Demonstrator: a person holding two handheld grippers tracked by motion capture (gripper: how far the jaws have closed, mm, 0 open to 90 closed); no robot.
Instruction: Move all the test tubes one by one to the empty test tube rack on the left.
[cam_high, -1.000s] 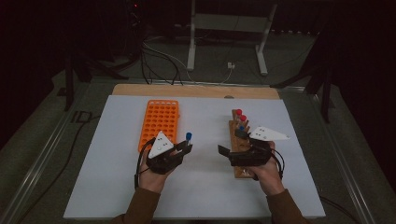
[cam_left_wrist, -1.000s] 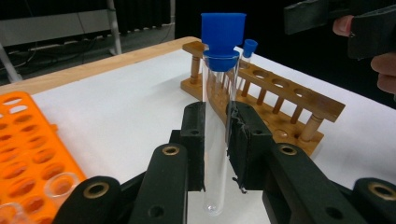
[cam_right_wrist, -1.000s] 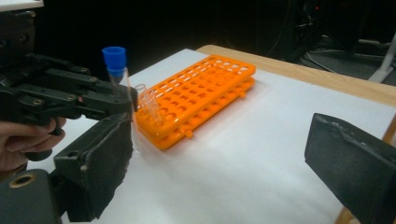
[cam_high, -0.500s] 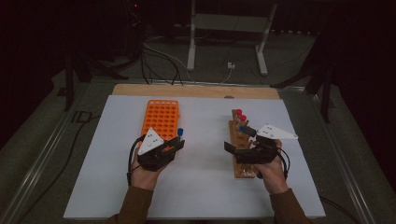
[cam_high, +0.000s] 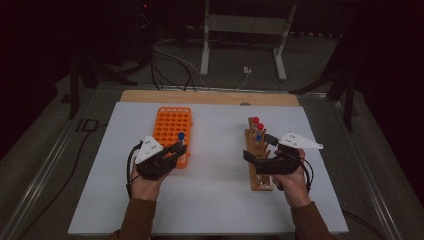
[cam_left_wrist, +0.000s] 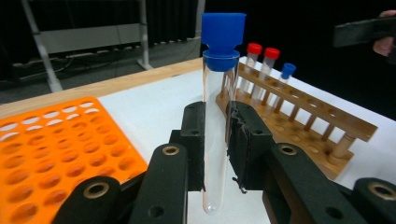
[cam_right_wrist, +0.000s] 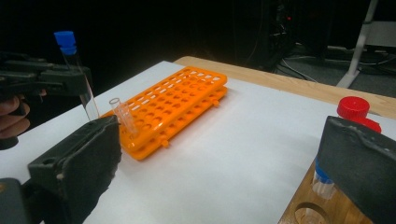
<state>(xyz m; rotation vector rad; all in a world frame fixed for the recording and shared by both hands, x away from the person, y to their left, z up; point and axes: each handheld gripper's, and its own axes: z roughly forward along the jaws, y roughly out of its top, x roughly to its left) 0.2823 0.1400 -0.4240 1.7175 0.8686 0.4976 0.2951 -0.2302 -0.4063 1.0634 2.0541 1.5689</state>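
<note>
My left gripper is shut on a clear test tube with a blue cap, held upright. In the high view the left gripper hovers over the near right corner of the orange tube rack, and the tube stands above the jaws. My right gripper is open over the wooden rack. Its jaws stand wide apart with nothing between them. The wooden rack holds two red-capped tubes and a blue-capped one at its far end.
An uncapped clear tube leans in the near corner of the orange rack. Both racks stand on a white sheet over the table. A bare wooden strip runs along the far edge, with cables and a metal stand on the floor behind.
My left gripper has carried the blue-capped tube left and slightly away, from mid-table to the orange rack's near right corner. The right gripper has barely moved.
</note>
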